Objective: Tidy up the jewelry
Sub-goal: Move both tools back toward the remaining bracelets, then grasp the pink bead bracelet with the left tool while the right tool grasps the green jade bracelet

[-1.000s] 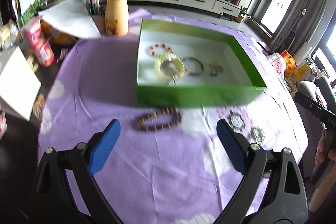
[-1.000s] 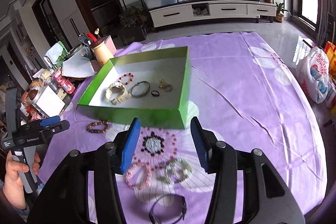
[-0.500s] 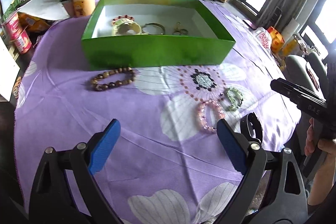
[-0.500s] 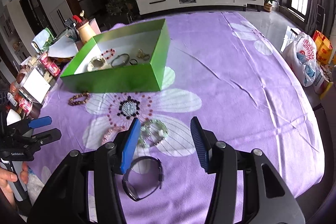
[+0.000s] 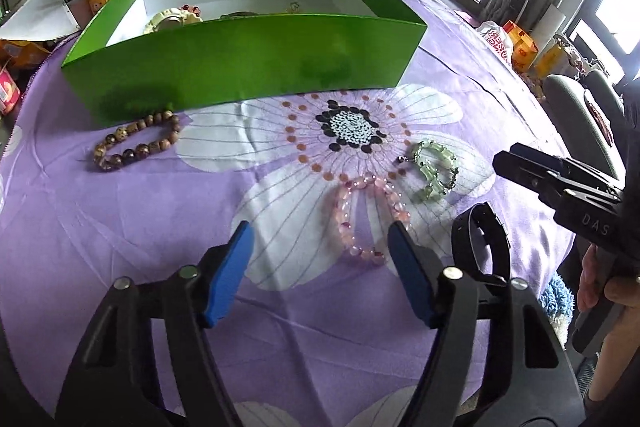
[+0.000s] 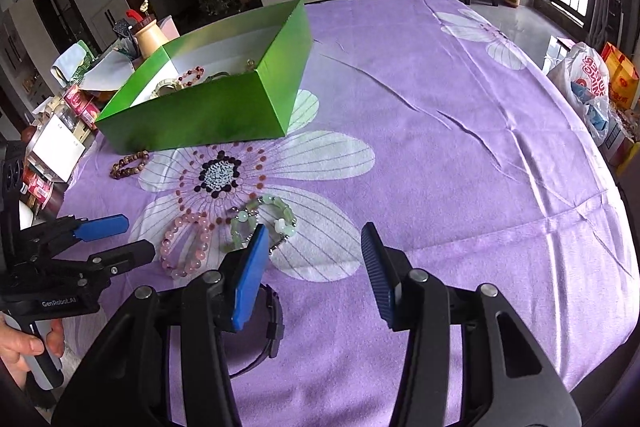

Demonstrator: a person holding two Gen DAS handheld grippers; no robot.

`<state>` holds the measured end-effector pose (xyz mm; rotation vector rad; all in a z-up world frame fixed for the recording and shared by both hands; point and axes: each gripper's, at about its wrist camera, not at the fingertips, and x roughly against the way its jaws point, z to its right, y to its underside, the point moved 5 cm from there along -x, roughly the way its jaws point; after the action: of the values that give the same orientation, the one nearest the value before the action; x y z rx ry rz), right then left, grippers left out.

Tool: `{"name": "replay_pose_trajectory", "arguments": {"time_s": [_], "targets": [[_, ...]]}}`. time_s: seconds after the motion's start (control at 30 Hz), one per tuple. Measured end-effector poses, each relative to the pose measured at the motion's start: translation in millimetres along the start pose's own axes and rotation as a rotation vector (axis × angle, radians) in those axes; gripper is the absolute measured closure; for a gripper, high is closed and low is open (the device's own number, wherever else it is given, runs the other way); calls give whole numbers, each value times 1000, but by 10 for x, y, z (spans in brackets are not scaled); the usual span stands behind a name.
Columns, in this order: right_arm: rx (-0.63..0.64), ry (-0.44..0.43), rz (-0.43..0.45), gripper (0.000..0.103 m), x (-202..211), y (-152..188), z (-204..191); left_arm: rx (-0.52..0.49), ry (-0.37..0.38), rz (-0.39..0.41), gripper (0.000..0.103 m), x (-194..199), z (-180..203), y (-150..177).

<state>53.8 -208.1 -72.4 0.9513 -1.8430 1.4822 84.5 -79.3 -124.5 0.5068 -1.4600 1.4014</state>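
**Left gripper lines up on pink bracelet**

Landmark: the green cardboard box w/ white inside (image 5: 248, 55), standing on the purple flower-print tablecloth (image 5: 120, 227). It already holds a few pieces; 4 lie outside, all on the cloth on the box's near side.

The pink round-bead bracelet (image 5: 366, 215) is the likely next pick. It lies near the box's front wall, toward the camera, just beside the pale green stone bracelet (image 5: 434, 167). Its loop is stretched, long axis running roughly away from the box toward the left gripper (image 5: 320, 267). That gripper's blue pads are closing w/ nothing between them yet; the bracelet's near end sits just ahead of the tips, closer to the inner pad.

The right gripper (image 6: 310, 267) has pads apart, gripping nothing; the green bracelet lies just past its left pad, and the black strap-like band (image 6: 268, 331) is partly hidden behind that finger.

The brown wooden-bead bracelet (image 5: 136, 143) rests almost against the box's front wall, well apart from both tools.

Judgement: left hand is nearer the pink loop, so pinch across its narrow width.
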Motion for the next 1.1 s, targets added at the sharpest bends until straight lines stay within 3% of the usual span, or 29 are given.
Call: {"name": "replay_pose_trajectory", "arguments": {"time_s": [0.23, 0.37, 0.53, 0.63, 0.83, 0.97, 1.1], "targets": [[-50, -43, 13, 54, -18, -47, 75, -22, 32, -17, 53, -197, 134, -27], [-24, -24, 4, 54, -66, -59, 61, -98, 0, 2, 59, -257, 231, -56], [-14, -44, -20, 60, -215, -97, 17, -218, -57, 47, 72, -285, 334, 2], [45, -13, -24, 62, -267, -139, -88, -257, -50, 36, 84, -277, 368, 17], [147, 21, -85, 74, -446, -100, -248, -256, -21, 54, 94, -289, 333, -33], [245, 72, -99, 87, -557, -103, -361, -166, 54, 57, 94, -285, 185, -42], [256, 74, -102, 90, -620, -118, -428, -114, 93, 61, 96, -236, 85, -26]]}}
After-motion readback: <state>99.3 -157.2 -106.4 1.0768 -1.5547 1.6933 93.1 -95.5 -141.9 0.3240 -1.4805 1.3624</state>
